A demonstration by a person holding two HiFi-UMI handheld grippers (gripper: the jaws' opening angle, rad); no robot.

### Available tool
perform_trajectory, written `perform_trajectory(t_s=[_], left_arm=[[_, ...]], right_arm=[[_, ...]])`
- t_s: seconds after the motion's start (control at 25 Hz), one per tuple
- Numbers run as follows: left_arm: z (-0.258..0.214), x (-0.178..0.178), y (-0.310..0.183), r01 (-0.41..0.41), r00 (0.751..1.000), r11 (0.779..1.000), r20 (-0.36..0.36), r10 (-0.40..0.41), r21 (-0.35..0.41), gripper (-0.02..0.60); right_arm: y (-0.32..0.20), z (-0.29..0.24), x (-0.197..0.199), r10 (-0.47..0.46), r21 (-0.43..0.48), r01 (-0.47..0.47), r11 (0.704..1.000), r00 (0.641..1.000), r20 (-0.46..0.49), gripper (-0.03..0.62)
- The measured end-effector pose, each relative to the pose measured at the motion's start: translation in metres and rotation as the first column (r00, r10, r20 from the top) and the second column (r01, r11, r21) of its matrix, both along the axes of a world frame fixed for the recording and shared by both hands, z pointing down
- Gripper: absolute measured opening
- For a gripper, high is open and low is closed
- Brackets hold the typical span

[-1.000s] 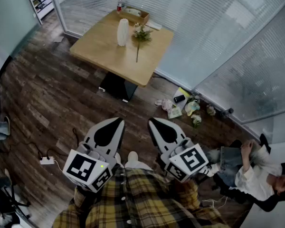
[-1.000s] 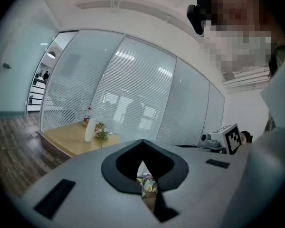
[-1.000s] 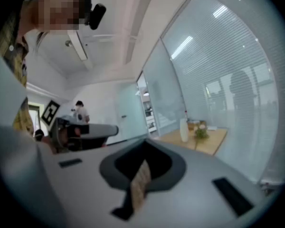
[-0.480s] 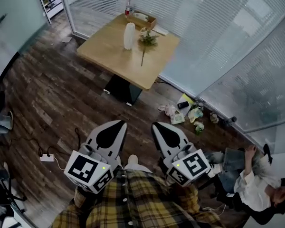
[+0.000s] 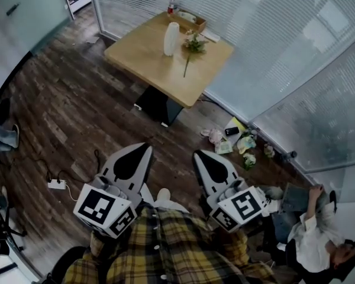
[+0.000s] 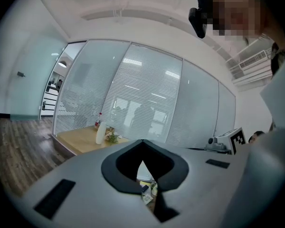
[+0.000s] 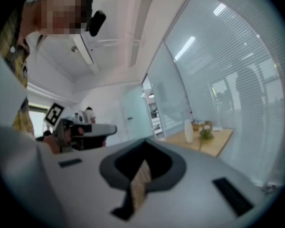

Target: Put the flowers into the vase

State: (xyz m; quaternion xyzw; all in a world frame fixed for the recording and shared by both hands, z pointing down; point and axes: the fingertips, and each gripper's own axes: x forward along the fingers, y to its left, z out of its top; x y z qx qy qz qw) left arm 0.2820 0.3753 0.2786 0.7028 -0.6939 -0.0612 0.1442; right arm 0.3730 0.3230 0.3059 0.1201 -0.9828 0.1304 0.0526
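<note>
A white vase (image 5: 171, 38) stands upright on the wooden table (image 5: 143, 58) far ahead. The flowers (image 5: 193, 42) lie on the tabletop just right of it, with the stem pointing toward me. My left gripper (image 5: 145, 147) and right gripper (image 5: 197, 154) hang side by side close to my body, a long way short of the table. Both are shut with nothing in them. The left gripper view shows the vase (image 6: 100, 133) and the flowers (image 6: 112, 137) small beyond the left gripper (image 6: 142, 141). In the right gripper view the vase (image 7: 188, 130) and the flowers (image 7: 205, 133) stand far past the right gripper (image 7: 145, 142).
A wooden box (image 5: 191, 21) and a bottle (image 5: 173, 0) sit at the table's far edge. Glass walls with blinds close in the back and right. Litter (image 5: 236, 142) lies by the wall, a person (image 5: 310, 238) sits at lower right, and a power strip (image 5: 56, 184) is on the floor at left.
The table, vase and flowers sit a little further right in the head view as the camera has shifted. Both grippers stay shut and in place near my body.
</note>
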Motion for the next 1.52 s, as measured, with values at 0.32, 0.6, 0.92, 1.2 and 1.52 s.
perform_trajectory(t_s=[0.32,0.6,0.92,1.2,1.52], left_arm=[[0.002,-0.048,-0.01,0.013,1.0,1.0,-0.01,-0.013,0.001,0.009],[0.005,-0.119,-0.036,-0.02,1.0,1.0,-0.024,0.019,-0.02,0.011],[0.007,-0.211,-0.068,-0.063,0.998,0.997,-0.027,0.062,-0.033,0.01],[0.012,-0.261,-0.081,-0.126,0.991,0.99,-0.04,0.124,-0.057,0.009],[0.029,-0.283,-0.108,-0.159,0.985,0.984,-0.087,0.152,-0.08,0.01]], right_arm=[[-0.009,0.005,-0.043,-0.008,-0.006,0.008,1.0,1.0,-0.017,0.014],[-0.035,0.003,-0.107,0.032,-0.016,-0.032,0.999,0.999,-0.029,0.014],[-0.065,0.01,-0.197,0.076,-0.048,-0.078,0.996,0.996,-0.039,0.014],[-0.08,0.017,-0.243,0.138,-0.075,-0.143,0.987,0.988,-0.063,0.014],[-0.114,0.033,-0.256,0.185,-0.114,-0.197,0.974,0.977,-0.109,0.014]])
